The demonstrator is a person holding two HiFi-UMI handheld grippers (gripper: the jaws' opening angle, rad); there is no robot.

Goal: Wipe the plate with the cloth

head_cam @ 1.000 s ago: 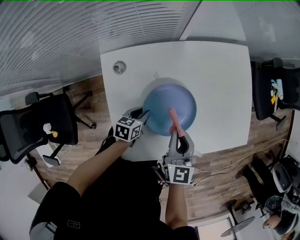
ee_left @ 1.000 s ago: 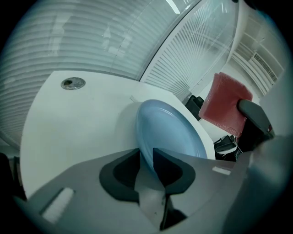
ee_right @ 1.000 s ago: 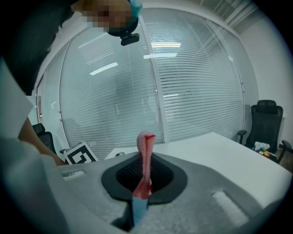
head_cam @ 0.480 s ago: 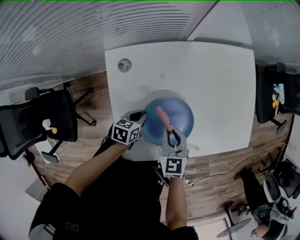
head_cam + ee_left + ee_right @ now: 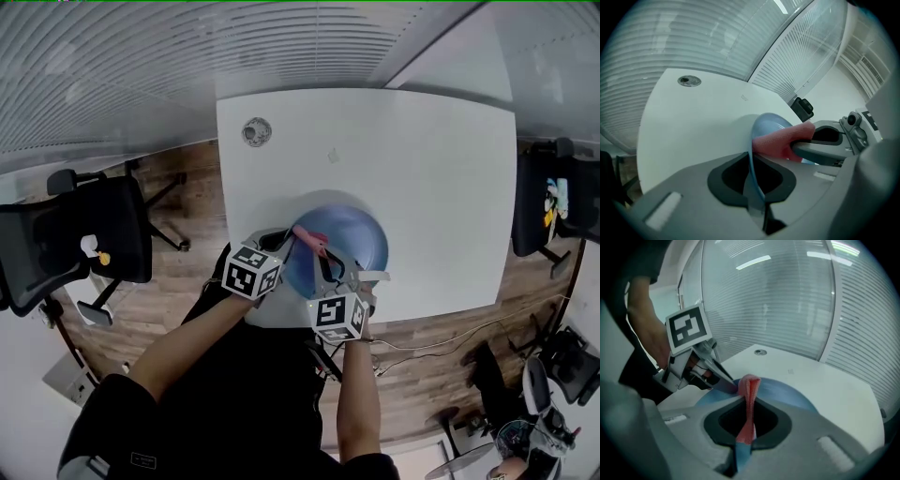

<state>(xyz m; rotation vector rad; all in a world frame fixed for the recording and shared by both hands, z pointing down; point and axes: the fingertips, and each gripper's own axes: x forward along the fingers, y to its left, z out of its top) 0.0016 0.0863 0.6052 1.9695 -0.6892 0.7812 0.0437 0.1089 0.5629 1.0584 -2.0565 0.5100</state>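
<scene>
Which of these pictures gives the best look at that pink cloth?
The left gripper view: the cloth shows broadside and large, at the blue plate. The right gripper view shows it edge-on, a thin folded strip pinched by the right gripper. The head view shows only a small pink scrap.

Plate (image 5: 354, 239) on the table (image 5: 422, 159) near its front edge, left gripper (image 5: 284, 247) clamped on its left rim, right gripper (image 5: 325, 261) holding the cloth (image 5: 307, 237) over the plate just beside, round fitting (image 5: 256, 131) at the table's far left corner.
</scene>
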